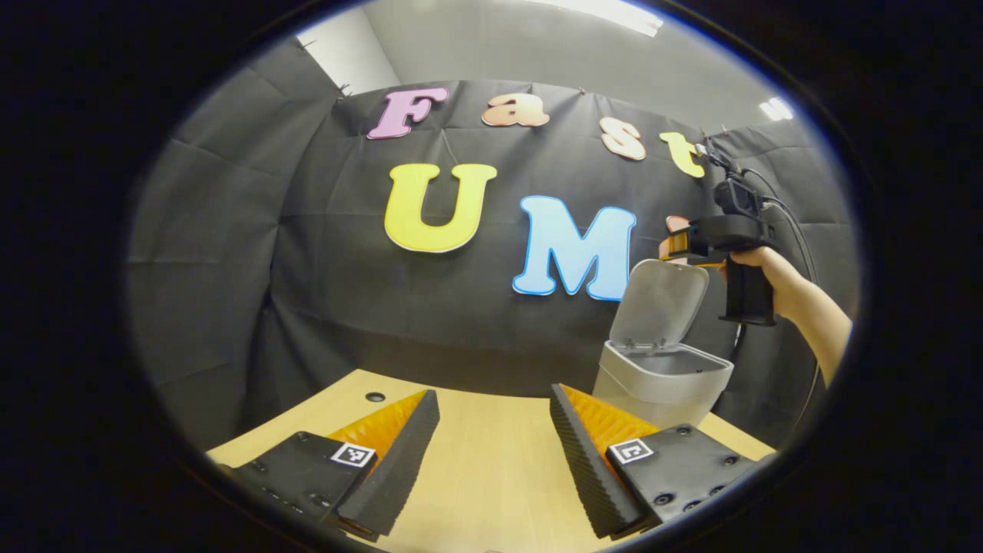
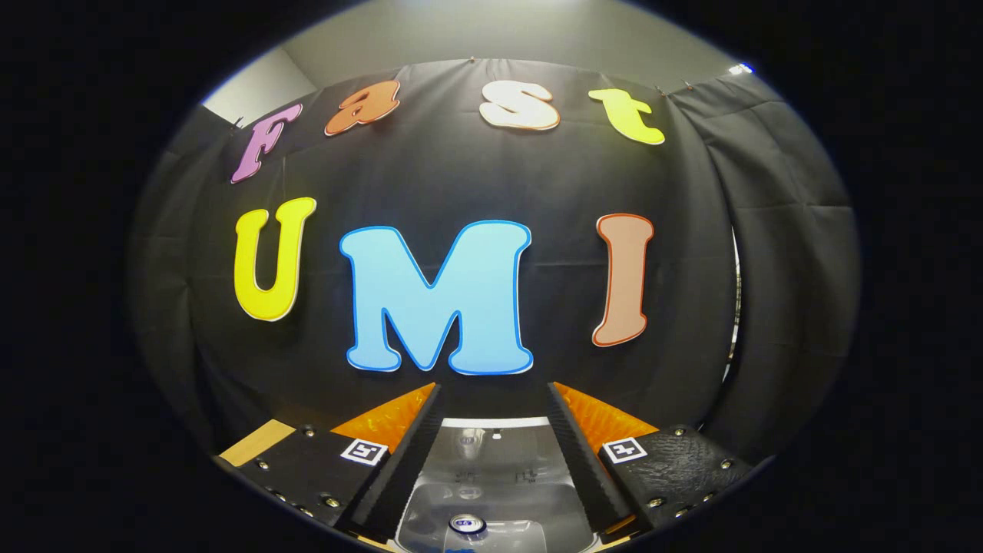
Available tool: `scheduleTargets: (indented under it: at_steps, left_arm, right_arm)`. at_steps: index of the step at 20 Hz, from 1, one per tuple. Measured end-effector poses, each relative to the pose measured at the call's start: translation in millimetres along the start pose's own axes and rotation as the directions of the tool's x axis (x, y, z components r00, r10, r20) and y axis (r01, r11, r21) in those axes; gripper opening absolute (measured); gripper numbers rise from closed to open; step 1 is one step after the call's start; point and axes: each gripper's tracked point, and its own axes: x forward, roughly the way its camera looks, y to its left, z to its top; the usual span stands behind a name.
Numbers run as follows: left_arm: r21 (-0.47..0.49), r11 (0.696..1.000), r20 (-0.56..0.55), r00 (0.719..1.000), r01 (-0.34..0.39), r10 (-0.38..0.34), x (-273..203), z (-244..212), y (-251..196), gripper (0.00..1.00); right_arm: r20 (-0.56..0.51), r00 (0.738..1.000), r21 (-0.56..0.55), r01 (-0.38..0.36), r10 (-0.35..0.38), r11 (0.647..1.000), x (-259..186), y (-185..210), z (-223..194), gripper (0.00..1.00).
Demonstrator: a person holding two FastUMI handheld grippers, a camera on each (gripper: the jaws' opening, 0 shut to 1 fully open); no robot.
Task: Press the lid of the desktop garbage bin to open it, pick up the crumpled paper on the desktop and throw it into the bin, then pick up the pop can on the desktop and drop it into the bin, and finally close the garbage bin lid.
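Progress first: my read is we're near the end. The bin (image 1: 662, 372) stands at the far right corner of the tabletop (image 1: 491, 461) with its lid (image 1: 662, 303) swung up and open, so the press-to-open step is done. In the right gripper view I'm looking down into the open bin between my right tool (image 2: 491, 461) fingers, and the pop can (image 2: 467, 525) sits inside at the bottom, top end up, so the can drop looks done too. Crumpled paper: can't pick it out inside the bin from here, and I see none on the visible part of the tabletop, so I'd judge it's already in, but can't confirm. What's left is closing the lid. Right tool: spread wide, gripping nothing, hovering above the bin mouth; in the left gripper view it sits just beside the raised lid's top edge, a hand (image 1: 756, 261) around its handle, cable trailing off behind. Touching the lid or just apart, can't tell. Left tool (image 1: 491, 453): also spread wide, empty, held low over the near middle of the tabletop, well apart from the bin. Surface: light wood tabletop, bare where I can see it, one small dark cable hole (image 1: 375, 397) toward the far left edge. Room: black cloth wall behind the far edge and wrapping round both sides, pale wall and ceiling above it, ceiling light (image 1: 607, 15) on.
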Motion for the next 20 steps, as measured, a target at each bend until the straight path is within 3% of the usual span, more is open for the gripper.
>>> scheduleTargets:
  at_steps: [7, 20]
  left_arm:
    - [0.006, 1.000, 0.005, 1.000, 0.013, -0.013, -8, 0, -10, 0.96]
    - [0.018, 1.000, -0.010, 1.000, 0.021, -0.020, -17, -7, -11, 0.95]
  right_arm:
    - [-0.053, 0.998, 0.019, -0.028, 0.029, 0.999, -31, 0, -24, 0.87]
    - [-0.216, 0.975, 0.028, -0.043, 0.048, 0.999, -60, 6, -108, 0.87]
